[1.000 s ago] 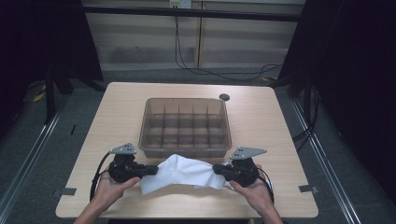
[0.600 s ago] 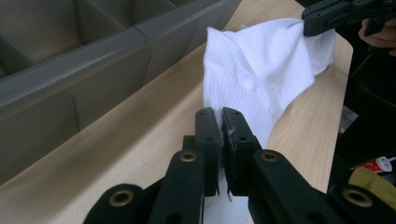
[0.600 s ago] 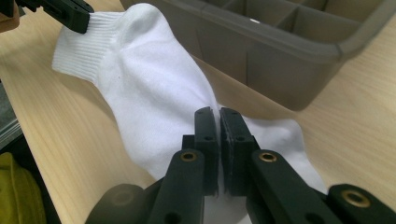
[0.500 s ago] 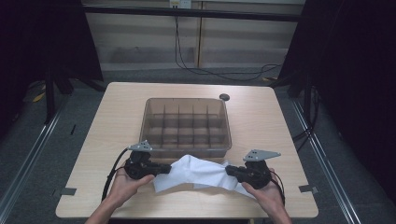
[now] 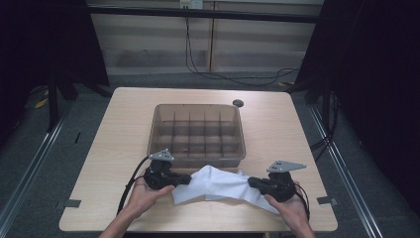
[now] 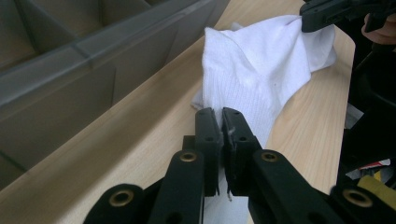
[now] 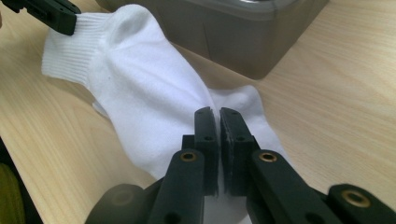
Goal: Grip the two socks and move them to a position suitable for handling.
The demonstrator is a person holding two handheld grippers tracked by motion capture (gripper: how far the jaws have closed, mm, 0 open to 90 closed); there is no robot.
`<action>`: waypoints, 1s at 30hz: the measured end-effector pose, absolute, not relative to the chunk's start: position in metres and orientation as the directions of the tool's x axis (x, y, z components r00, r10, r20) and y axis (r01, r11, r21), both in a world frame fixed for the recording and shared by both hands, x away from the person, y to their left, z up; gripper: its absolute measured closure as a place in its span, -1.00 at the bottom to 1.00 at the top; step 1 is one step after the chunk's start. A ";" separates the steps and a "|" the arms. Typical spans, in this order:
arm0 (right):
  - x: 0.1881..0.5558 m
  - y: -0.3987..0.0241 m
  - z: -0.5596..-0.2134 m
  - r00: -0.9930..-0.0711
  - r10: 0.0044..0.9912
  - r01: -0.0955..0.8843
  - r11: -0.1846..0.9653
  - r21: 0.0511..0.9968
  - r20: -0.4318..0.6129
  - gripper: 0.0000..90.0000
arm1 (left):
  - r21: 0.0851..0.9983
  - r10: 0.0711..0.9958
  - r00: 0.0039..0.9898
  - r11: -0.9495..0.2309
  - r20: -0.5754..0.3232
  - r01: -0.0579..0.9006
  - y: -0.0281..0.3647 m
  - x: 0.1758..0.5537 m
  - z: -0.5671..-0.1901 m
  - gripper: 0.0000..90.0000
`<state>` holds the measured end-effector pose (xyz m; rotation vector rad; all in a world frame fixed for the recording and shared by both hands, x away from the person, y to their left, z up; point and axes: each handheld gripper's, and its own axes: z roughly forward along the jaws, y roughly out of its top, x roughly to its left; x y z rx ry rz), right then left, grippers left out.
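High view: a white sock (image 5: 218, 184), soft, light and floppy, lies on the desk (image 5: 114, 148) at 6 o'clock of a divided bin (image 5: 196, 133), its cuff clamped by the left tool (image 5: 187, 179) and its toe by the right tool (image 5: 251, 183), best held at those ends.

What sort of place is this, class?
Probably a lab recording station: a bare wooden table ringed by dark curtains, cables across the floor, and handheld grippers pulling a white sock.

My left tongs (image 6: 222, 114) pinch the white sock (image 6: 261, 70) on the desk (image 6: 140, 140), beside the grey bin (image 6: 70, 70); the other tongs (image 6: 322, 16) grip its far end.
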<state>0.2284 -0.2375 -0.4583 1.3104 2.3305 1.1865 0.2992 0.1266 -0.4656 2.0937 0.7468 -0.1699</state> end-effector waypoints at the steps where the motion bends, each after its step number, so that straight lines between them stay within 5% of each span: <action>1: 0.228 -0.239 -0.457 -0.576 0.795 0.619 0.272 0.737 0.191 0.93 | 0.702 0.448 0.808 -0.428 -0.383 0.569 0.126 0.299 -0.465 0.91; 13: 0.235 -0.241 -0.479 -0.556 0.811 0.657 0.294 0.694 0.182 0.84 | 0.668 0.472 0.796 -0.455 -0.379 0.589 0.117 0.303 -0.486 0.86; 20: 0.235 -0.240 -0.474 -0.549 0.823 0.643 0.306 0.702 0.145 0.51 | 0.693 0.503 0.782 -0.412 -0.370 0.592 0.121 0.303 -0.478 0.42; 30: 0.241 -0.211 -0.479 -0.610 0.782 0.620 0.370 0.692 0.128 0.71 | 0.704 0.412 0.855 -0.504 -0.314 0.501 0.069 0.291 -0.482 0.68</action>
